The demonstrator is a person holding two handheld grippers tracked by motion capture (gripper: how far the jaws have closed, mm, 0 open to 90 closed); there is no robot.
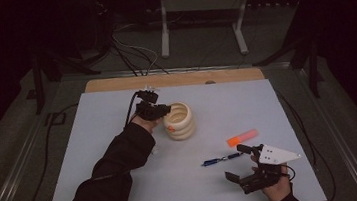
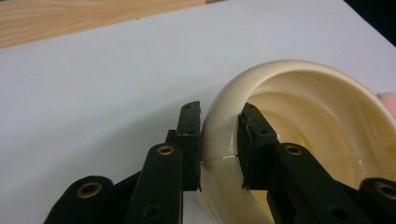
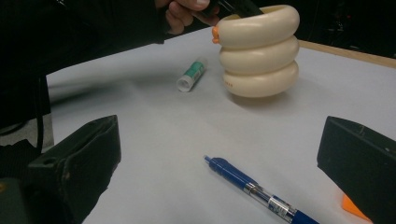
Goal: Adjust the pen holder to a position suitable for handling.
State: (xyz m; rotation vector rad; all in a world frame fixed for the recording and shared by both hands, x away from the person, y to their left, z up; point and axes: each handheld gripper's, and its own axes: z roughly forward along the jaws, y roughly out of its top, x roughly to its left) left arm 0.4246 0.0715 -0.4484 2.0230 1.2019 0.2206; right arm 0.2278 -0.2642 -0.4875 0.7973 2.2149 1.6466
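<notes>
A cream cup [image 1: 179, 121] made of three stacked rings stands upright near the middle of the white mat [image 1: 103, 123]. My left gripper [image 1: 167, 110] is shut on its near-left rim. In the left gripper view one jaw sits outside and the other inside the cup's wall [image 2: 303, 93], with the gripper [image 2: 219, 140] pressing on it. The right gripper view has the cup [image 3: 259, 51] at the top, a hand by its rim. My right gripper [image 1: 236, 163] rests at the front right, open, nothing between its wide jaws [image 3: 224, 140].
A blue pen [image 1: 220, 159] [image 3: 252, 186] lies just ahead of the right gripper. An orange highlighter [image 1: 242, 137] [image 3: 352, 207] lies beyond it. A green-and-white glue stick [image 3: 192, 74] lies left of the cup. A wooden table edge [image 1: 174, 79] borders the mat's far side.
</notes>
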